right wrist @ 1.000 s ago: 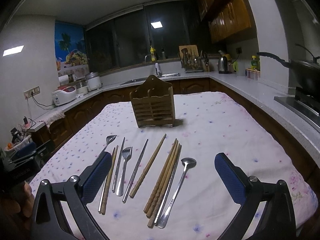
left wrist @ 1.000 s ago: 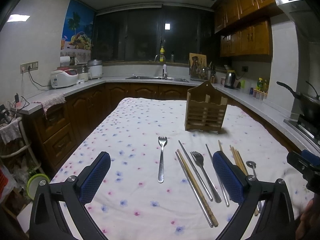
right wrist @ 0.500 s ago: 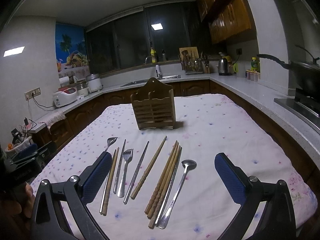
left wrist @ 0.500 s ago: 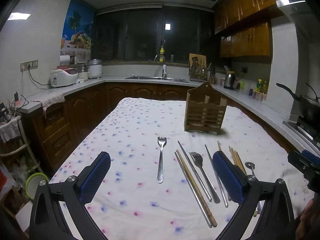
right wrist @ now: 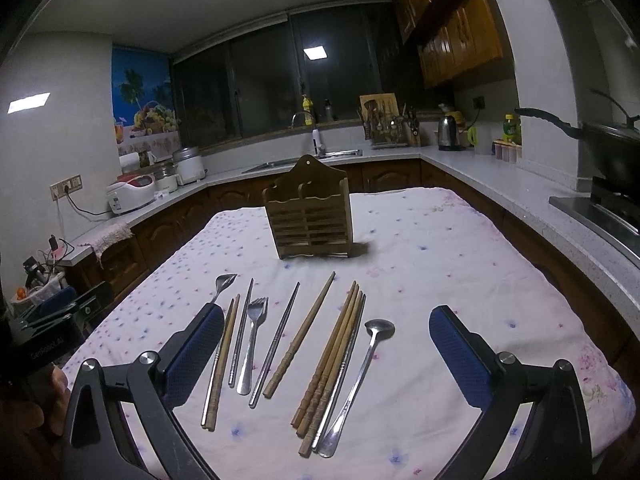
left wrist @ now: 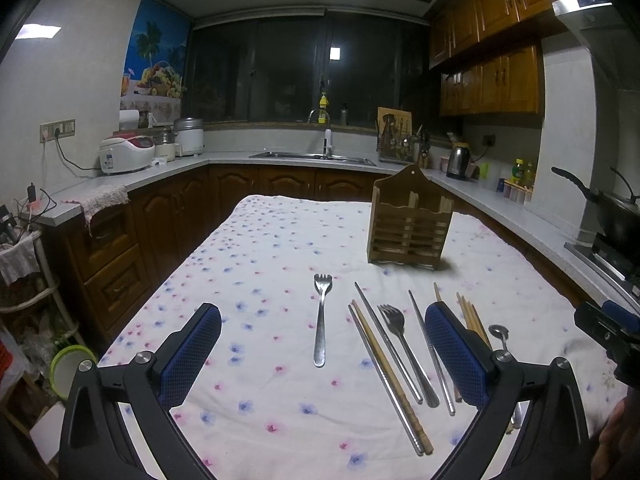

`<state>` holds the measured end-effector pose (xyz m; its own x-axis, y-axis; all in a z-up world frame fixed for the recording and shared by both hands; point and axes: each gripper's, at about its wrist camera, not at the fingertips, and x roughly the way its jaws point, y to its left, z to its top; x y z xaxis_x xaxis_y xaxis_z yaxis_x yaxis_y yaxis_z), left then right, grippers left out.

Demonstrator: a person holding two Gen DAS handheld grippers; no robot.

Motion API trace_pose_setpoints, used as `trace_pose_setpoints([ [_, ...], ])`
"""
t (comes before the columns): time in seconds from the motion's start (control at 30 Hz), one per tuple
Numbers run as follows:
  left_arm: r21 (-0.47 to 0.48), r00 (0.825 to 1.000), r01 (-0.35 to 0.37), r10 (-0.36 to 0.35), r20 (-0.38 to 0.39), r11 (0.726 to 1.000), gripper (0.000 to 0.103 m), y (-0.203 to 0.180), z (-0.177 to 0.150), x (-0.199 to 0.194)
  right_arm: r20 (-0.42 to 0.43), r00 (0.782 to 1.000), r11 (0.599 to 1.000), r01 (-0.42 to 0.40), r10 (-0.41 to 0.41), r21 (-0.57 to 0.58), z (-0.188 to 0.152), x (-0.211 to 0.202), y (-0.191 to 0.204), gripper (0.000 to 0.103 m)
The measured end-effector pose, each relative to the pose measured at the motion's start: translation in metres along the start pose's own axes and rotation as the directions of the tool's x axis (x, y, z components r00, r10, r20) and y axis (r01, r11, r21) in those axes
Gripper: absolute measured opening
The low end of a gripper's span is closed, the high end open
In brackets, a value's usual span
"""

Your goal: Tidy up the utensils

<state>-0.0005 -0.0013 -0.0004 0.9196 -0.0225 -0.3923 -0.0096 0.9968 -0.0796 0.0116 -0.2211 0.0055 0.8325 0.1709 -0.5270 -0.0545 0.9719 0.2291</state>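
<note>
Both the left gripper [left wrist: 320, 356] and the right gripper [right wrist: 326, 354] hover with fingers wide open, holding nothing. The spoon [right wrist: 354, 380] lies flat on the counter [right wrist: 460, 264], near the wooden holder [right wrist: 308, 220]. It looks thin, hard and slippery; pinch its handle.

dark windows [left wrist: 296, 76] | wooden cabinets [left wrist: 496, 76] | grey counter [right wrist: 500, 188] | floral tablecloth [left wrist: 260, 248] | ceiling light [left wrist: 38, 32]

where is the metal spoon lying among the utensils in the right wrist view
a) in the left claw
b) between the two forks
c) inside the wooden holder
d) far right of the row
d: the metal spoon lies flat on the flowered tablecloth, right of the wooden chopsticks.
</note>
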Motion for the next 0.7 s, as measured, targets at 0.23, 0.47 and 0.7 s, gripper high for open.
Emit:
trace_pose_setpoints([
  [0.23,-0.004,1.000,0.003,-0.003,-0.003,1.000,0.102,0.002,0.000,-0.001,0.001,1.000,1.000,0.000,0.000,0.002,0.000,0.000,0.001,0.103],
  [0.47,-0.012,0.998,0.016,-0.016,-0.058,1.000,0.102,0.004,0.008,0.014,-0.038,0.999,1.000,-0.009,0.009,0.014,0.004,0.008,0.000,0.103],
  [0.7,-0.044,0.990,0.045,-0.051,-0.133,0.998,0.102,0.009,0.023,0.038,-0.089,0.996,0.999,-0.011,0.014,0.033,0.009,0.029,-0.010,0.103],
])
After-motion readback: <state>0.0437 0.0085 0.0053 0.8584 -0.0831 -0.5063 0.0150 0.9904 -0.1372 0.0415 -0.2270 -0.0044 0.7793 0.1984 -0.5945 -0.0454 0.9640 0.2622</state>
